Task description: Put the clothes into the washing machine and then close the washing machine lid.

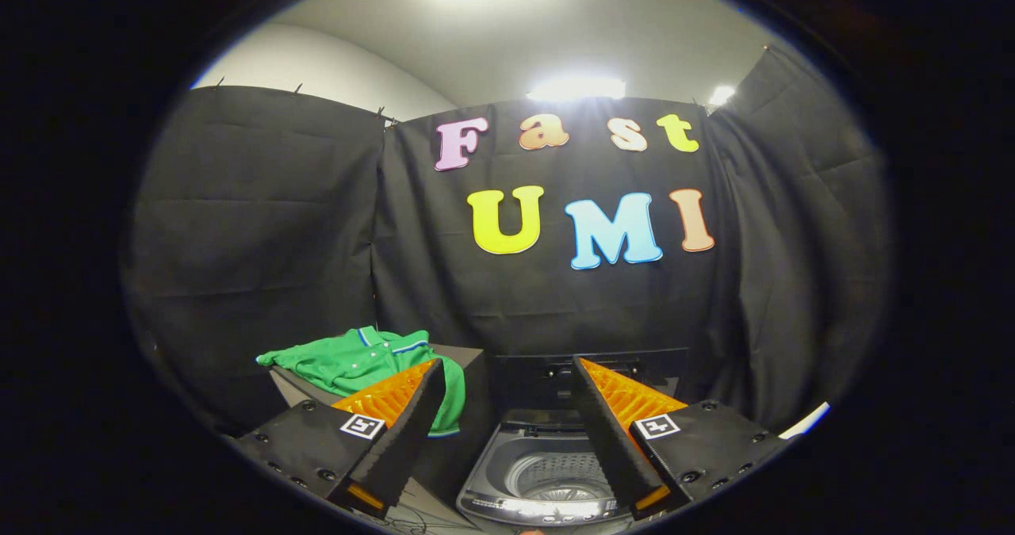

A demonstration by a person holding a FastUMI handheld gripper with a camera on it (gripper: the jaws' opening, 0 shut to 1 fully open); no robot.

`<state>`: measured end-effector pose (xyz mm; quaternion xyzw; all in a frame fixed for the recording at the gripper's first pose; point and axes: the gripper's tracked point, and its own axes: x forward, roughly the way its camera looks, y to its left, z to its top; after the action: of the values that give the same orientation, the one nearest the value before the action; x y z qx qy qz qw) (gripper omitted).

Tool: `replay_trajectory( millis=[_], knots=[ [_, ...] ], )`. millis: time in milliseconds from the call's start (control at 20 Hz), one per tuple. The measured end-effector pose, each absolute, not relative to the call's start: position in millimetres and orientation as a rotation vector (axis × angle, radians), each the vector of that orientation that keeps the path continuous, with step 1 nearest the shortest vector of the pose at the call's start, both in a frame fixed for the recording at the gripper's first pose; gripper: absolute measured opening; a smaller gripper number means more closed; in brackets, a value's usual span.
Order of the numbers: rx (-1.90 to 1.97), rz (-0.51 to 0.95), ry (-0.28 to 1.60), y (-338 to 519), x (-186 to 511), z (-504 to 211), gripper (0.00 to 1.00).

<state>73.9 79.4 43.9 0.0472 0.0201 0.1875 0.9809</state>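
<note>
The booth's black cloth wall [507,281] hangs behind everything you are facing, with bright ceiling lights [576,87] above its top edge.

Below it, the washing machine [547,471] sits straight ahead of your tongs and low between the two fingers. Its lid [591,372] stands raised at the back, dark against the cloth, and the top is open so you look down into the pale perforated drum [559,475]. A strip of control panel runs along the machine's near rim, catching the light.

Just to the left of the machine stands a grey desk [468,361], its right edge close beside the washer; you cannot tell whether the two touch. The clothes, a green polo shirt [361,361] with a white and blue trimmed collar, lie crumpled on the desk's top, and one part of the shirt hangs down over the desk's front edge toward the machine side. The shirt is still outside the drum.

Your tongs [506,376] are spread wide, with nothing between them. The left fingertip [424,380] shows in front of the draped part of the shirt, though you cannot tell whether it touches the fabric. The right fingertip [591,376] shows in front of the raised lid, above the machine's back rim. Each finger carries a small square marker near its base.
</note>
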Motion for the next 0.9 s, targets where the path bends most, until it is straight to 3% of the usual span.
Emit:
replay_trajectory(
  millis=[450, 900],
  knots=[
    [0.084, 0.487, 0.074, 194.3, 111.9, 65.9, 0.98],
    [0.09, 0.619, 0.264, 303.7, 136.9, 32.9, 0.99]
  ],
)
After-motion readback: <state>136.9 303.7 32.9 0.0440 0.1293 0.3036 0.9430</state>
